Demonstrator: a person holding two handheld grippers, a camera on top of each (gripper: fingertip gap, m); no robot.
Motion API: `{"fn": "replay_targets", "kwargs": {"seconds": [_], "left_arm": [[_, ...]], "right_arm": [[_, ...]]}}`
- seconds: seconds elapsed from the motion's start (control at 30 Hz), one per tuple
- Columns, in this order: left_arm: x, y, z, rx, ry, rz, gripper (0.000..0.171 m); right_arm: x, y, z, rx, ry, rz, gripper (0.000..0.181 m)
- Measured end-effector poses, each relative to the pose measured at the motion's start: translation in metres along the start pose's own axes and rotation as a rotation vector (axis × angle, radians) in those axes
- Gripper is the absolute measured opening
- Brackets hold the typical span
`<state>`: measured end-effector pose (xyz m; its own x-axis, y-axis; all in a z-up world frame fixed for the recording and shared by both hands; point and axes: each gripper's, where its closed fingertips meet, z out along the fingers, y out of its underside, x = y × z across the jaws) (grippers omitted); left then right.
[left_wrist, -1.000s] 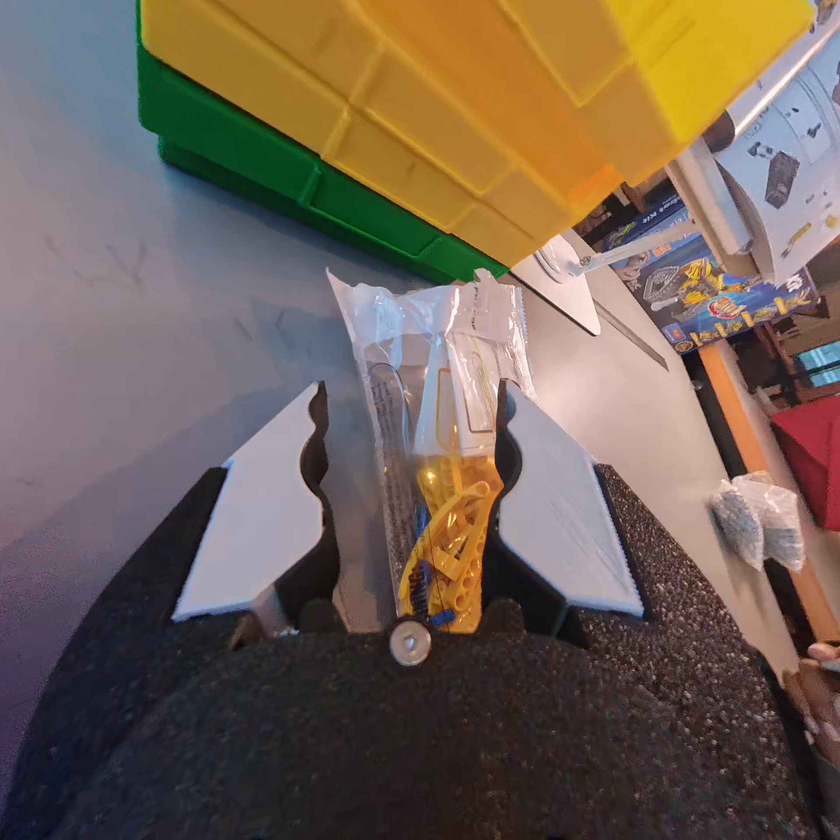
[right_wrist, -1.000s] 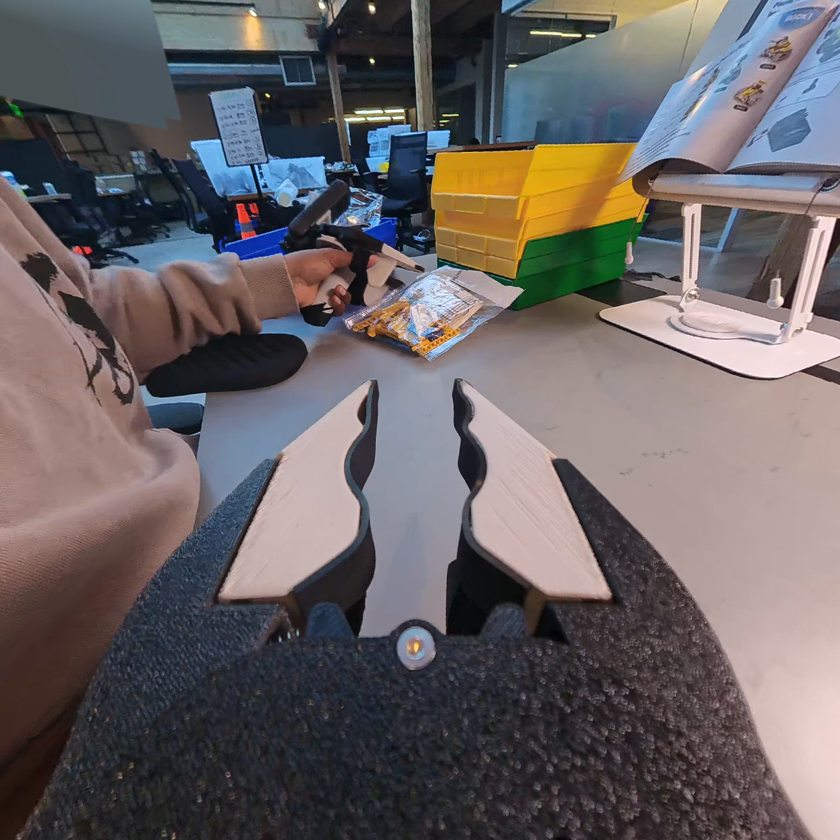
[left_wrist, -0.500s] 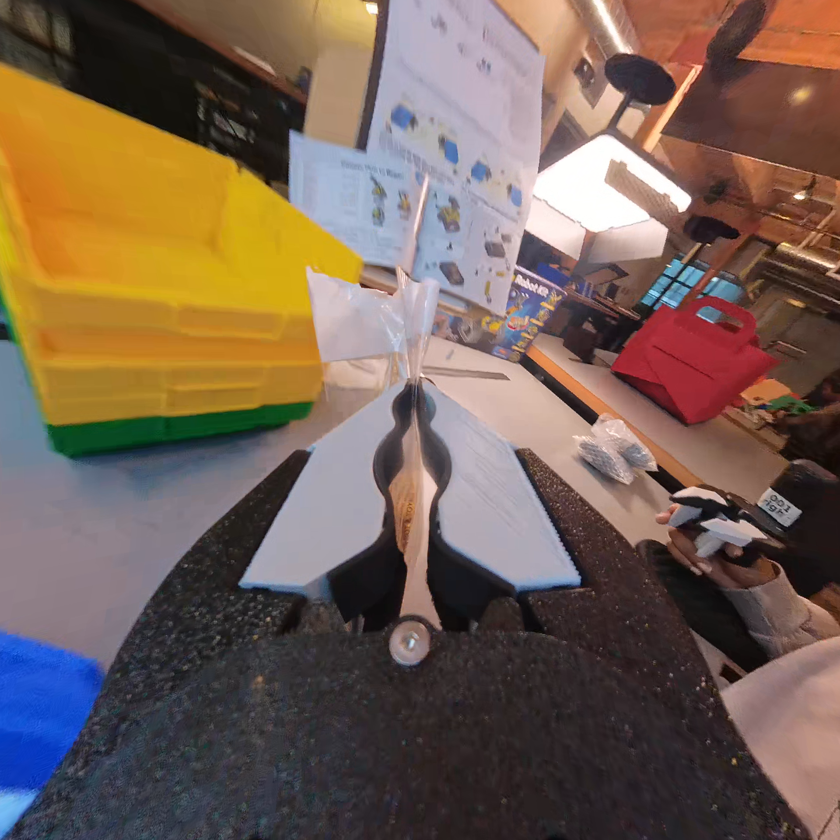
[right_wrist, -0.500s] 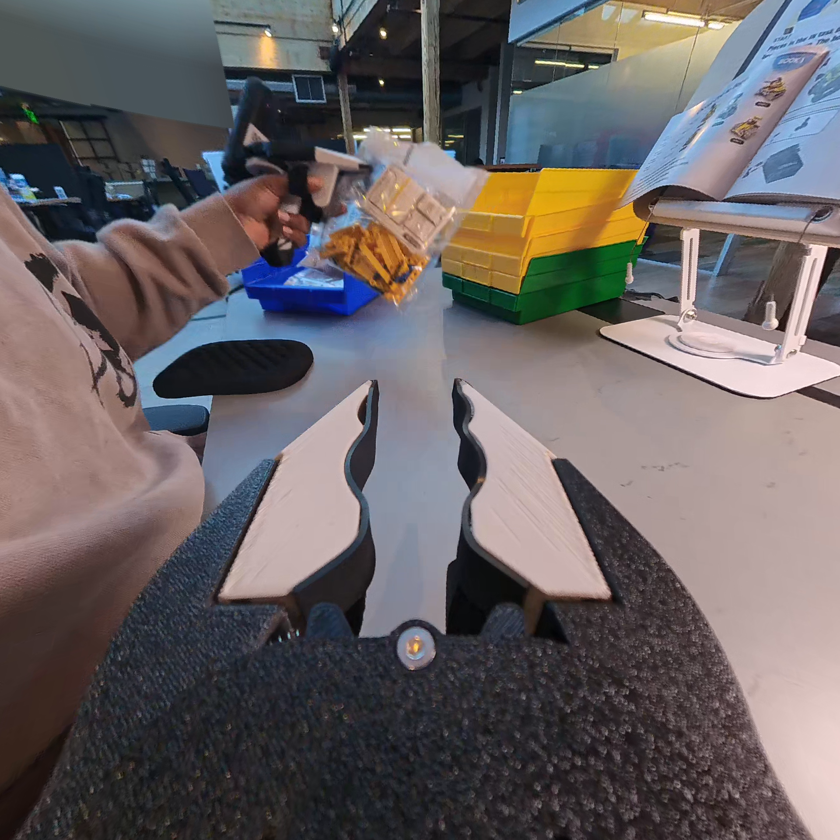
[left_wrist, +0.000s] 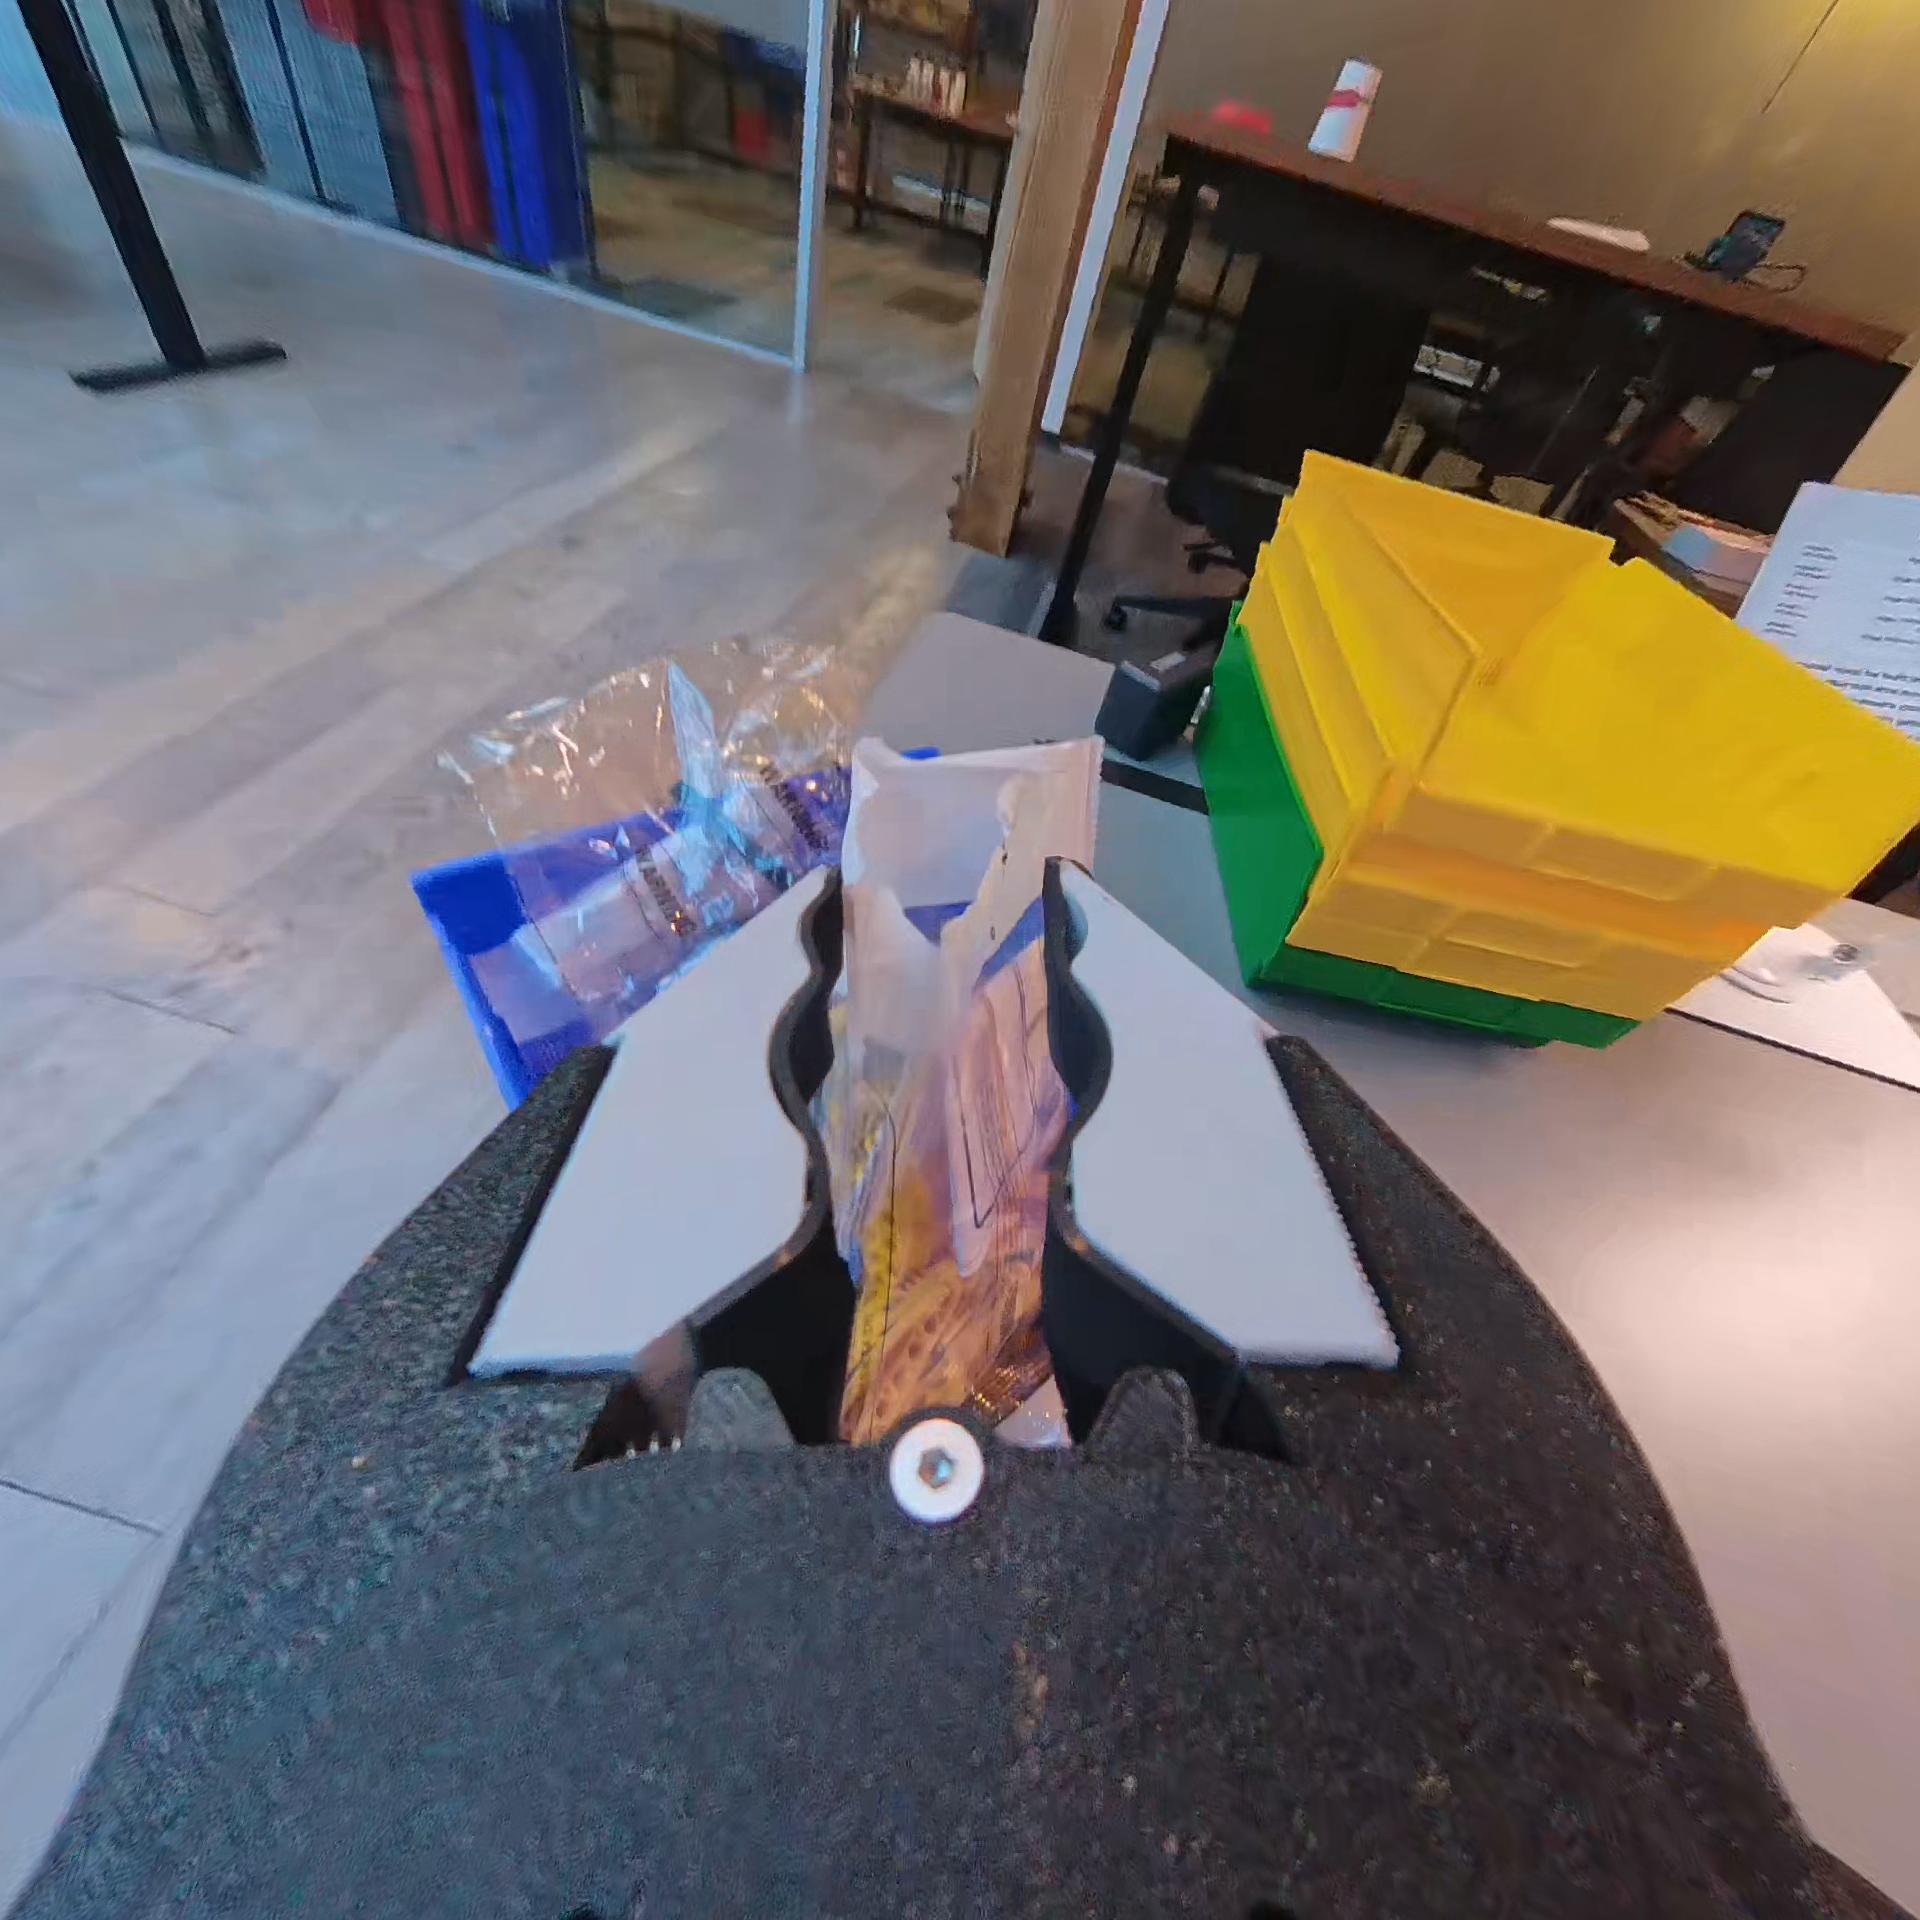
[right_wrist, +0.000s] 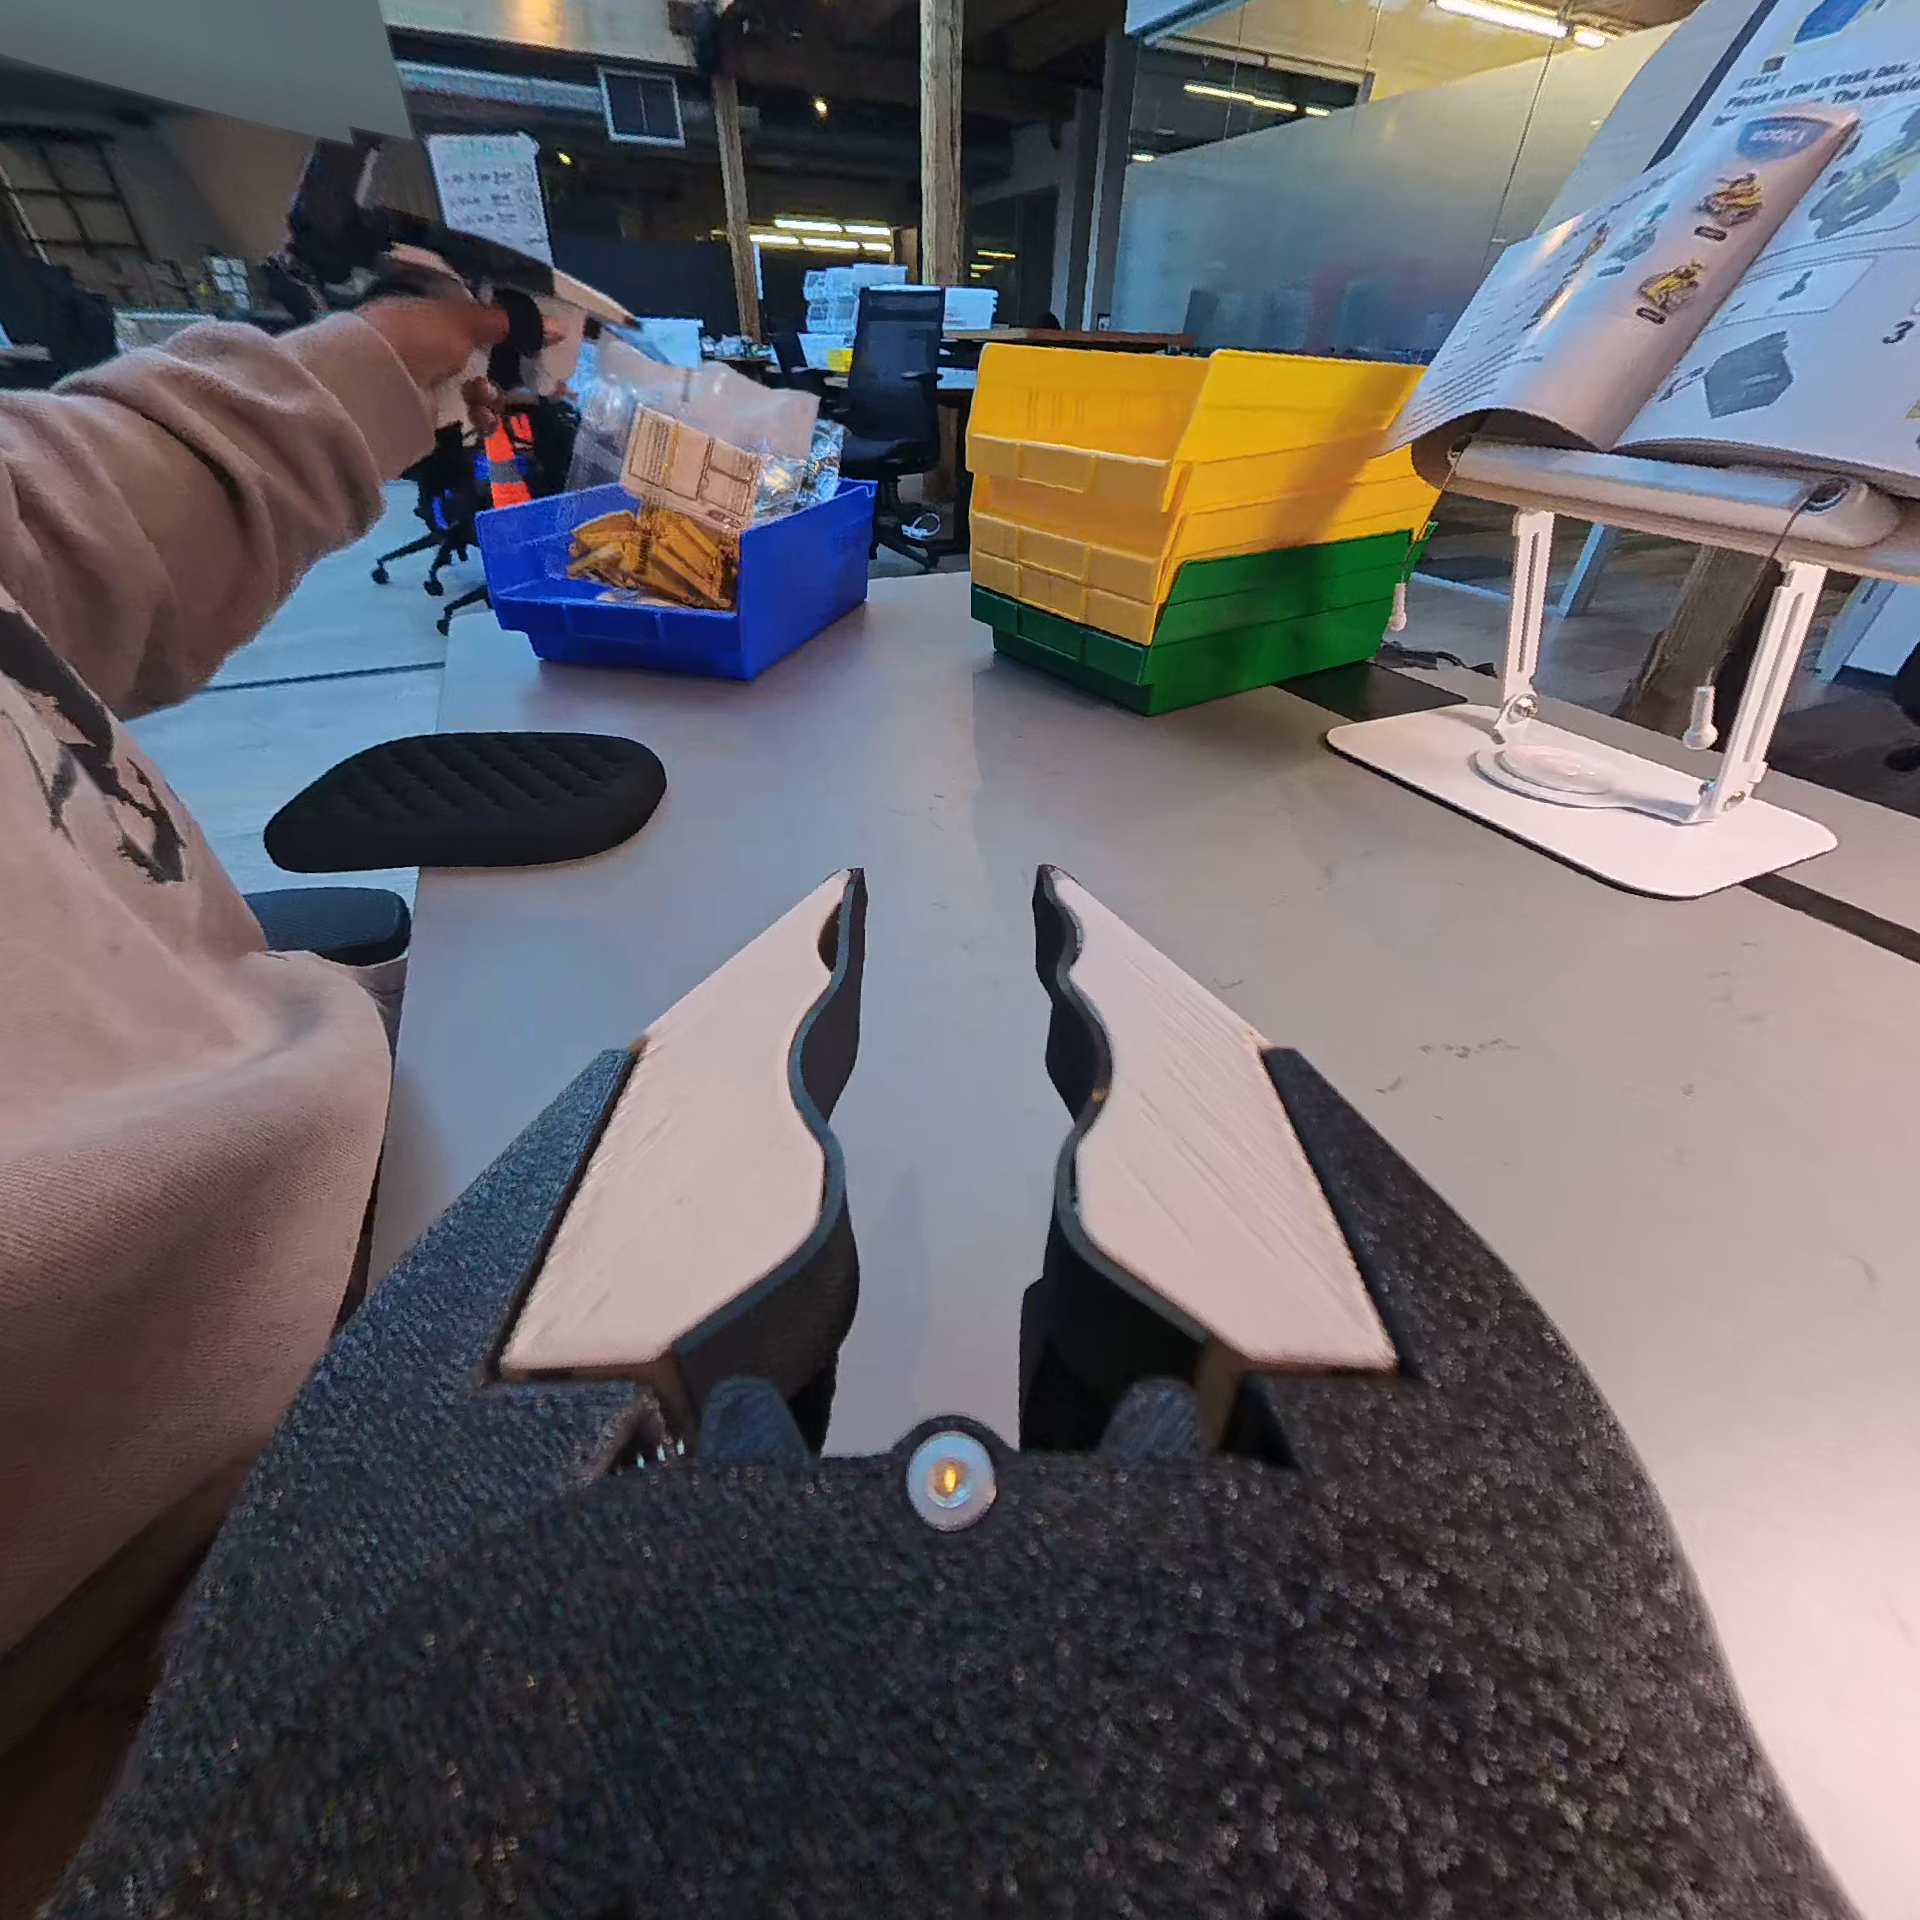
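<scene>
One clear bag of yellow parts (left_wrist: 951, 1174) sits between the left gripper's (left_wrist: 940, 883) parted jaws over the blue bin (right_wrist: 790, 613); it could slip. Right gripper (right_wrist: 948, 883) gapes, empty.

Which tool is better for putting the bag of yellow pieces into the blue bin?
Probably the left tool. The bag of yellow pieces sits between its fingers, up over the blue bin. The right tool is open and empty, low over the grey table, far from the bin.
</scene>
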<state>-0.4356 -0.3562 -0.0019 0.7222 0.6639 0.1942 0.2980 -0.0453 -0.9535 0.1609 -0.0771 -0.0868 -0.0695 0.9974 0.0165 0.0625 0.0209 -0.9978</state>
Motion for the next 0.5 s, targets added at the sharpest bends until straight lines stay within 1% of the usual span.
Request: {"fn": "replay_targets", "kwargs": {"seconds": [0.03,0.1,0.17,0.23,0.3,0.37,0.47,0.5], "left_arm": [[0.009,-0.006,-0.003,0.032,0.000,0.045,0.038],[0.041,-0.015,-0.005,0.076,0.035,0.146,0.042],[0.089,-0.019,-0.003,0.114,0.152,0.206,0.051],[0.142,-0.015,0.002,0.128,0.285,0.249,0.064],[0.194,-0.007,0.010,0.151,0.402,0.284,0.067],[0.247,0.007,0.019,0.166,0.523,0.304,0.067],[0.326,0.034,0.031,0.180,0.722,0.310,0.058],[0.348,0.044,0.037,0.178,0.766,0.310,0.056]], "right_arm": [[0.002,0.001,0.001,-0.006,0.002,0.012,0.032],[0.008,0.001,0.003,-0.014,0.008,0.040,0.038],[0.015,-0.002,0.006,-0.027,0.009,0.070,0.048],[0.025,-0.007,0.008,-0.046,0.015,0.074,0.056],[0.041,-0.014,0.010,-0.074,0.054,0.037,0.063],[0.059,-0.022,0.012,-0.107,0.097,-0.017,0.069],[0.089,-0.041,0.014,-0.144,0.159,-0.108,0.072],[0.099,-0.047,0.015,-0.152,0.172,-0.128,0.072]]}}
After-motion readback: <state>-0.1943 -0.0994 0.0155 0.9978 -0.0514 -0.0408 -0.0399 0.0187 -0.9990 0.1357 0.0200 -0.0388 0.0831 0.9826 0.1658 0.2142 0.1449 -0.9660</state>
